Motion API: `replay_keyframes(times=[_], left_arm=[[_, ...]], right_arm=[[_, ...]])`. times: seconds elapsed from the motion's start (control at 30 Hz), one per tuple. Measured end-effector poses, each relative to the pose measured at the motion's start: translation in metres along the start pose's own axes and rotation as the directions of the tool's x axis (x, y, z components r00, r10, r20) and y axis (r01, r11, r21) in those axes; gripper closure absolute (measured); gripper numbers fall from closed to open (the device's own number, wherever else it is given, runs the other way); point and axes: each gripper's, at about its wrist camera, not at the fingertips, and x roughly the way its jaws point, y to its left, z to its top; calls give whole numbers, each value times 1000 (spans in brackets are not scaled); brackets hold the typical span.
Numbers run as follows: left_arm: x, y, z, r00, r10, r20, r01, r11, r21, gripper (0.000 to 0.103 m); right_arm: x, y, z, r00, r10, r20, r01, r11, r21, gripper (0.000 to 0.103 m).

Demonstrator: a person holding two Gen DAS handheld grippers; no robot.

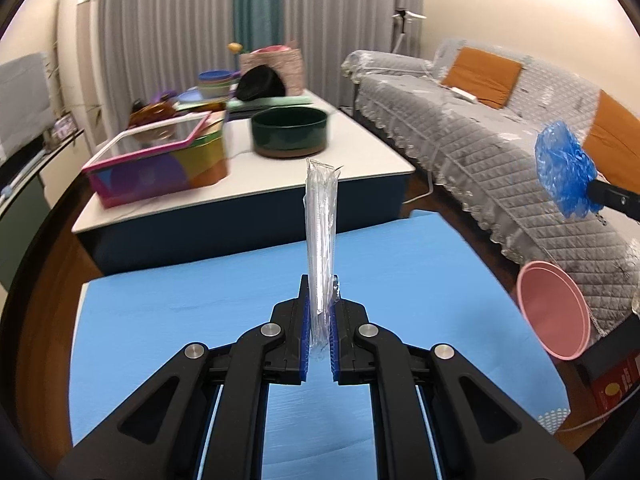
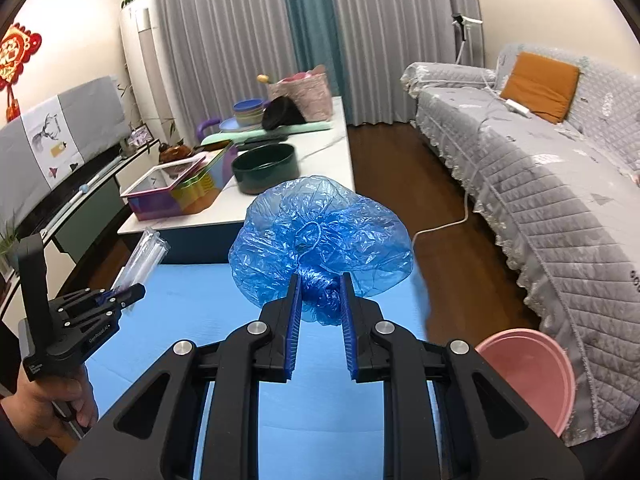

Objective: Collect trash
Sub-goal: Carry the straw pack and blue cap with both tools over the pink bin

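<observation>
My left gripper (image 1: 320,292) is shut on a long clear plastic wrapper (image 1: 320,220) that stands up from the jaws, above the blue mat (image 1: 200,312). It also shows in the right wrist view (image 2: 124,294) with the wrapper (image 2: 142,256) sticking out. My right gripper (image 2: 320,284) is shut on a crumpled blue plastic cover (image 2: 320,236), held above the mat (image 2: 192,300). In the left wrist view the cover (image 1: 564,168) hangs at the far right. A pink basin (image 1: 552,312) stands on the floor to the right of the mat, also seen in the right wrist view (image 2: 528,372).
A low white table (image 1: 360,152) lies beyond the mat with a dark green bowl (image 1: 290,132), a colourful box (image 1: 160,164) and stacked dishes. A grey covered sofa (image 2: 540,168) runs along the right. A white cable (image 2: 444,226) crosses the wooden floor.
</observation>
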Motion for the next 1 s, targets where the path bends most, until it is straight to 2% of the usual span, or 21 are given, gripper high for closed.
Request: replay_keyframes(times=[0.27,0.53,1.0], left_arm=[[11,-50,5,998,-60,1,60,997,42,95],[27,-117,7,990,-139,9,137,985,101,95],[54,-227,1,959,-283,-32,283,939,194,95]], right_arm=[[-24,-57,-9,997,-67,35,65,996,59,84],[-32,-101,-25,987,-158,42,154,984,92,84],[-42,-162,-50,961,-278,6,276,956,98,84]])
